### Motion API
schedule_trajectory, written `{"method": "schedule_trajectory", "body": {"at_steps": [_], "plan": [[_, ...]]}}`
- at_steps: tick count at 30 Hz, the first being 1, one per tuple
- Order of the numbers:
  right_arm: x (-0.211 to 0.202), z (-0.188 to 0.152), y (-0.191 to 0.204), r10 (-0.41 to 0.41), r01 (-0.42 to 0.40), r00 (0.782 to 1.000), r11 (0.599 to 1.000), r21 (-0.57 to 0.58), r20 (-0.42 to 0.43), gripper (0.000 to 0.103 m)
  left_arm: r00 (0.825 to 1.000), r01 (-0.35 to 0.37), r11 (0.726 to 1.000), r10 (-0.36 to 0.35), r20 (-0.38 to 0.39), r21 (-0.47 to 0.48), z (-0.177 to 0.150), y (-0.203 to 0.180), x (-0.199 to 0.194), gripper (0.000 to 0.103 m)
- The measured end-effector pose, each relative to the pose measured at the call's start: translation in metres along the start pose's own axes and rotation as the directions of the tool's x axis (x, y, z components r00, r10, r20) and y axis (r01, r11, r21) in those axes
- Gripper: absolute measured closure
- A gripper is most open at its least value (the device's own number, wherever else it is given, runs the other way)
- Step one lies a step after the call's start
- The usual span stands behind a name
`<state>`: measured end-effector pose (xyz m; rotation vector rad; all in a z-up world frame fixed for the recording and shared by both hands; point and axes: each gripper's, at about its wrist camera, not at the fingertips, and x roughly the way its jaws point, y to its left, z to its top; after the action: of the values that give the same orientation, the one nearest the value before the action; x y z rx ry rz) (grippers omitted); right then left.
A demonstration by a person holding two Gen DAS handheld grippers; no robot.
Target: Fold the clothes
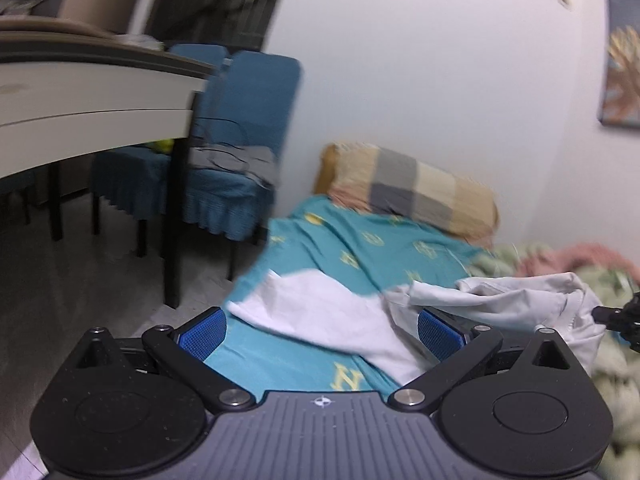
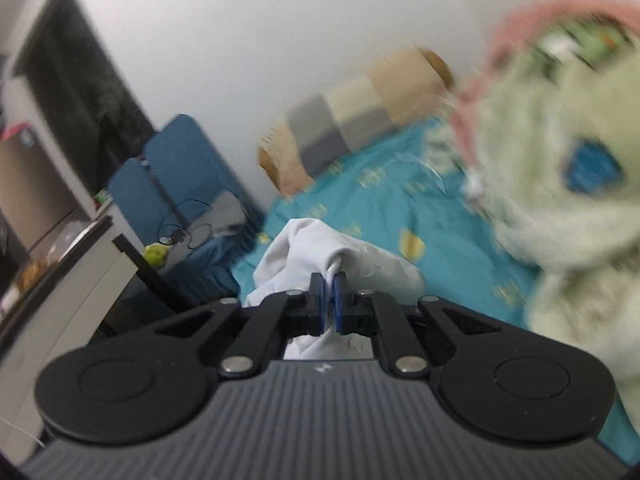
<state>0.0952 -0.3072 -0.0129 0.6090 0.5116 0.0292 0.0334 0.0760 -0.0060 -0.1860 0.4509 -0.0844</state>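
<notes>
A white garment (image 1: 340, 312) lies crumpled on the teal bed sheet (image 1: 352, 248). My left gripper (image 1: 320, 334) is open, its blue pads wide apart; one flap of the garment lies between them, over the sheet. My right gripper (image 2: 329, 298) is shut on a bunched fold of the white garment (image 2: 304, 256) and holds it above the sheet (image 2: 384, 216). Its black tip shows at the right edge of the left wrist view (image 1: 618, 316), at the garment's raised end.
A checked pillow (image 1: 412, 192) lies at the head of the bed against the white wall. A green and pink fluffy blanket (image 2: 560, 168) is heaped on the right. Blue-covered chairs (image 1: 240, 140) and a white table (image 1: 80, 96) stand to the left.
</notes>
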Motion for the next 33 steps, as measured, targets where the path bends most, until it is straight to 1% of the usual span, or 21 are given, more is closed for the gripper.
{"method": "schedule_trajectory", "body": {"at_steps": [1, 4, 6, 8, 11, 14, 15, 17, 18, 19, 22, 24, 26, 28, 30, 32, 33], "plan": [[0.001, -0.003, -0.013, -0.01, 0.01, 0.999, 1.0, 0.022, -0.031, 0.095, 1.0, 0.006, 1.0, -0.005, -0.009, 0.025, -0.004, -0.008, 0.0, 0.0], [0.007, -0.018, -0.048, 0.014, 0.008, 0.993, 0.984, 0.175, -0.119, 0.094, 0.999, 0.027, 0.996, -0.024, -0.036, 0.089, -0.014, -0.032, 0.006, 0.0], [0.008, -0.026, -0.061, 0.018, 0.015, 0.99, 0.971, 0.24, -0.138, 0.093, 0.998, 0.044, 0.992, -0.038, -0.056, 0.118, -0.02, -0.047, 0.014, 0.0], [0.01, -0.026, -0.067, 0.013, 0.024, 0.991, 0.962, 0.271, -0.137, 0.093, 0.995, 0.065, 0.988, -0.055, -0.078, 0.137, -0.026, -0.061, 0.023, 0.001], [0.01, -0.024, -0.071, 0.008, 0.028, 0.992, 0.956, 0.292, -0.123, 0.092, 0.987, 0.116, 0.982, -0.098, -0.128, 0.147, -0.032, -0.079, 0.046, 0.002], [0.008, -0.021, -0.073, 0.002, 0.027, 0.995, 0.954, 0.298, -0.097, 0.092, 0.977, 0.156, 0.966, -0.121, -0.173, 0.205, -0.043, -0.104, 0.072, 0.004], [0.007, -0.019, -0.075, -0.002, 0.028, 0.996, 0.954, 0.299, -0.087, 0.091, 0.974, 0.169, 0.959, -0.128, -0.188, 0.226, -0.047, -0.112, 0.082, 0.004], [0.004, -0.017, -0.08, -0.011, 0.031, 0.997, 0.953, 0.3, -0.07, 0.082, 0.965, 0.192, 0.949, -0.137, -0.222, 0.25, -0.056, -0.126, 0.102, 0.007], [0.004, -0.016, -0.081, -0.005, 0.025, 0.998, 0.953, 0.303, -0.067, 0.074, 0.961, 0.204, 0.947, -0.145, -0.237, 0.247, -0.06, -0.131, 0.111, 0.009], [0.005, -0.016, -0.082, 0.005, 0.016, 0.998, 0.952, 0.306, -0.066, 0.068, 0.956, 0.215, 0.946, -0.153, -0.252, 0.243, -0.063, -0.136, 0.12, 0.01], [0.006, -0.014, -0.084, 0.015, 0.005, 0.998, 0.953, 0.302, -0.064, 0.065, 0.935, 0.262, 0.945, -0.199, -0.293, 0.195, -0.071, -0.145, 0.141, 0.013], [0.006, -0.012, -0.084, 0.016, 0.001, 0.998, 0.957, 0.291, -0.059, 0.065, 0.926, 0.27, 0.952, -0.215, -0.309, 0.146, -0.072, -0.147, 0.15, 0.013], [0.006, -0.011, -0.083, 0.012, 0.0, 0.999, 0.963, 0.271, -0.044, 0.065, 0.917, 0.276, 0.956, -0.232, -0.324, 0.096, -0.072, -0.148, 0.158, 0.019], [0.006, -0.011, -0.083, 0.001, 0.008, 0.999, 0.968, 0.25, -0.036, 0.065, 0.907, 0.281, 0.959, -0.249, -0.339, 0.046, -0.073, -0.15, 0.167, 0.032], [0.008, -0.012, -0.086, -0.003, 0.012, 0.999, 0.97, 0.244, -0.038, 0.065, 0.897, 0.284, 0.959, -0.267, -0.352, -0.004, -0.074, -0.151, 0.175, 0.04], [0.011, -0.013, -0.088, 0.003, 0.009, 0.999, 0.969, 0.247, -0.048, 0.065, 0.886, 0.287, 0.957, -0.286, -0.364, -0.054, -0.075, -0.153, 0.184, 0.054], [0.013, -0.014, -0.089, 0.007, 0.006, 0.998, 0.969, 0.248, -0.054, 0.065, 0.881, 0.287, 0.955, -0.296, -0.37, -0.079, -0.075, -0.154, 0.188, 0.07]]}}
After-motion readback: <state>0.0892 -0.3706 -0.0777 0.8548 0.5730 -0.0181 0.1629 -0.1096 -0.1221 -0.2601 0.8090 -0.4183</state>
